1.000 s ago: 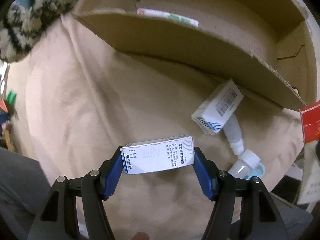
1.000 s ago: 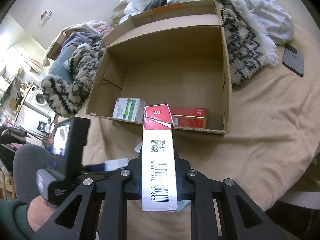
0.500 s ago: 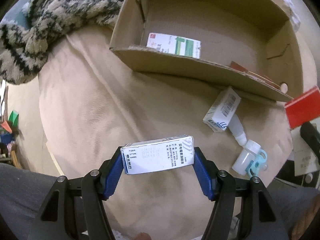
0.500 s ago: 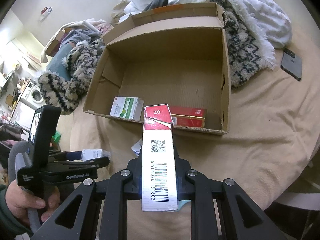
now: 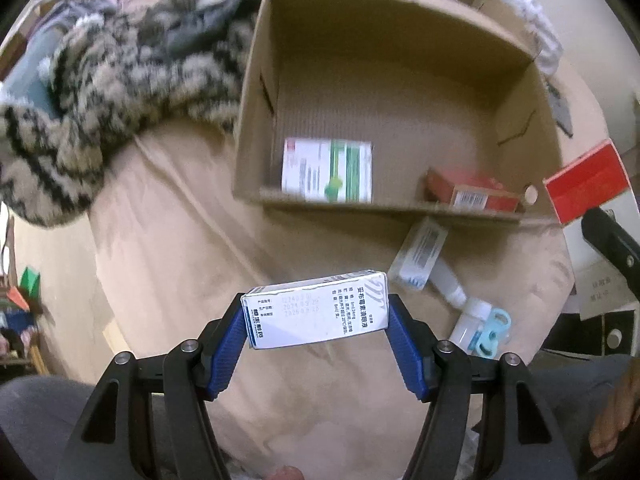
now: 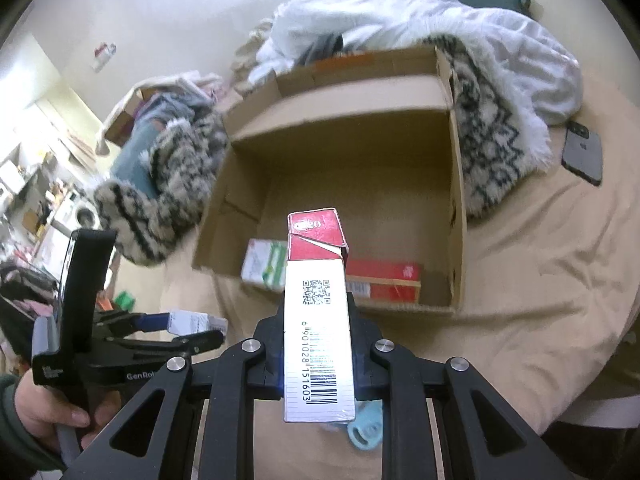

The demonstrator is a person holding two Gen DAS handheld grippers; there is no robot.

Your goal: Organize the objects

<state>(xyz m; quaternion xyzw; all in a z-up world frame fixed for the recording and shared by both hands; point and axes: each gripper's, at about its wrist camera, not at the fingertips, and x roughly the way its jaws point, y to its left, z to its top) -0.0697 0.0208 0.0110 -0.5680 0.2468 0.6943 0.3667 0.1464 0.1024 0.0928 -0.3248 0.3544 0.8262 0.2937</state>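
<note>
Quite a bit was hard to read here. The left wrist view was motion-blurred up top, so the green-and-white medicine box [image 5: 327, 171] inside the open brown cardboard box [image 5: 256, 92] was just a smear, and the flat red carton [image 5: 472, 194] next to it only showed a fuzzy barcode. In the right wrist view the tall red-and-white cigarette pack [image 6: 318, 312] stood in front and hid part of both, plus most of a pale blue plastic piece [image 6: 366, 432] below it.

The surface was a beige bedsheet [image 5: 168, 240], wrinkled, with a fuzzy black-and-cream patterned blanket [image 5: 100, 92] against the box's left side and a white fluffy throw [image 6: 420, 20] behind it. A dark smartphone [image 6: 583, 152] lay on the sheet to the right, apart from the box. A cluttered room edge was visible far left, too small to make out.

The left gripper [image 5: 316, 322] was clamped on a small white cardboard medicine carton [image 5: 316, 314] held crosswise between its blue pads [image 5: 226, 344], hanging over the sheet short of the cardboard box. It had Chinese print and dates, not sharp enough to trust. The right gripper [image 6: 318, 364] was squeezed onto the cigarette pack, upright, with "20" on the red lid, a QR code and barcode 6901028151603.

A white box with a barcode [image 5: 420, 258] and a small white dropper bottle [image 5: 470, 318] lay on the sheet just in front of the cardboard box.
</note>
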